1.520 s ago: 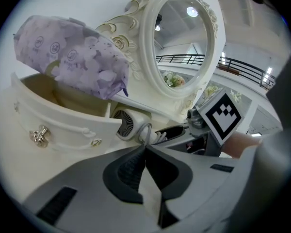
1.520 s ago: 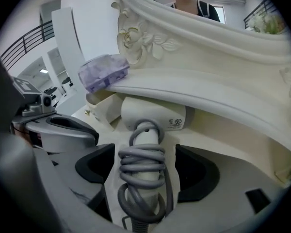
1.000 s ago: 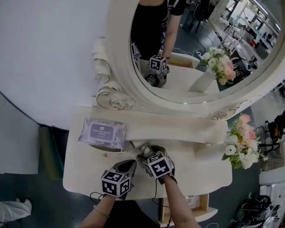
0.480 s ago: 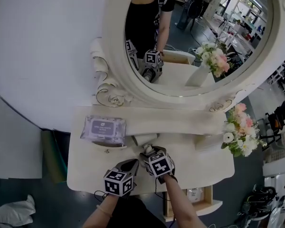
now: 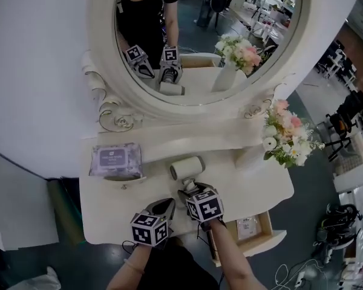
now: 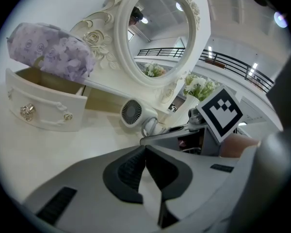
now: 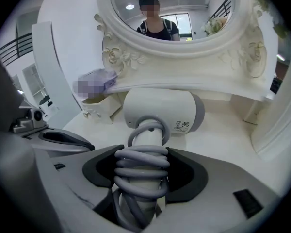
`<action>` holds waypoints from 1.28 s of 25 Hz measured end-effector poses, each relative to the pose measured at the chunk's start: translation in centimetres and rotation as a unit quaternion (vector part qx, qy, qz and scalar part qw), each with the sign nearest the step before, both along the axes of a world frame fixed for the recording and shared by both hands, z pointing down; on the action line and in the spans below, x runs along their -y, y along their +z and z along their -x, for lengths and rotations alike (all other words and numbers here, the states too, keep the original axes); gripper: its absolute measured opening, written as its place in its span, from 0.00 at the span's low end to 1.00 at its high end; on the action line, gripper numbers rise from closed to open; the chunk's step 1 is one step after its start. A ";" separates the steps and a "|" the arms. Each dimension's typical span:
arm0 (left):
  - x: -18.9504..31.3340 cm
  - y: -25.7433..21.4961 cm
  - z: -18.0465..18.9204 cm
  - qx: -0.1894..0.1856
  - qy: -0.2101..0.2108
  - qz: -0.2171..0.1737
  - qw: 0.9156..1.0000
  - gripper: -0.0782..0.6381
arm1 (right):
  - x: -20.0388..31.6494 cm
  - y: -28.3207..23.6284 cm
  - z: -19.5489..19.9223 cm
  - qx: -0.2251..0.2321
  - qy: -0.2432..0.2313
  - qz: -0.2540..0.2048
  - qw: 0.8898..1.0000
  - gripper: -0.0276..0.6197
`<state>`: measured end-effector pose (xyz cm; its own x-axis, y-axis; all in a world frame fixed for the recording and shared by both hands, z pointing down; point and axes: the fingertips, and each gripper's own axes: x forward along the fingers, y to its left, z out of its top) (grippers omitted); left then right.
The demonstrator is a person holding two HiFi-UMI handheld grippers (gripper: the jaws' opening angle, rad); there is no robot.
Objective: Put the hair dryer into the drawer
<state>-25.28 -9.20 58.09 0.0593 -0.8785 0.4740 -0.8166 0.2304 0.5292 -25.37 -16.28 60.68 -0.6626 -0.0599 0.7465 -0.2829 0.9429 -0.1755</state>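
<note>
The white hair dryer point(image 5: 187, 167) has its barrel just above the vanity top point(image 5: 254, 186), near the middle. My right gripper point(image 5: 188, 190) is shut on its handle, around which the grey cord point(image 7: 141, 165) is coiled; the barrel point(image 7: 160, 110) points sideways beyond the jaws. Just left of it, my left gripper point(image 5: 166, 206) is shut with nothing between its pads point(image 6: 144, 152), and it sees the dryer's rear grille point(image 6: 132, 112) ahead. A small cream drawer point(image 5: 122, 179) stands pulled open at the table's left, its front point(image 6: 43, 108) with a round knob.
A purple wipes pack point(image 5: 115, 160) lies over the small drawer. A vase of flowers point(image 5: 284, 138) stands at the right. The oval mirror point(image 5: 199, 35) and its raised shelf point(image 5: 187, 139) close off the back. A lower drawer point(image 5: 254, 231) hangs open at the front right.
The right gripper's jaws have drawn in onto the dryer's handle, and the dryer has risen a little and rolled. Both grippers have shifted slightly; the head view has swung.
</note>
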 end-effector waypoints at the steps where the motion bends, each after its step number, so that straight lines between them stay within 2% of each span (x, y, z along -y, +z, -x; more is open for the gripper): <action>1: 0.2 -0.1 -0.6 0.000 0.009 -0.001 1.000 0.12 | 0.1 -0.2 -0.6 0.002 0.007 -0.002 1.000 0.47; 9: 2.0 -0.5 -5.5 -0.003 0.088 -0.010 0.996 0.12 | 0.8 -1.4 -6.6 0.009 0.082 -0.015 0.996 0.47; 15: 3.3 -0.4 -9.5 -0.008 0.144 -0.013 0.989 0.12 | 1.8 -1.8 -12.3 0.011 0.153 -0.024 0.988 0.47; 26: 5.3 -0.6 -17.7 -0.003 0.254 -0.021 0.967 0.12 | 2.6 -1.5 -22.0 0.004 0.265 -0.039 0.964 0.47; 32: 5.4 -0.2 -21.4 0.001 0.291 -0.017 0.956 0.12 | 2.6 -1.3 -26.3 0.021 0.327 -0.032 0.944 0.47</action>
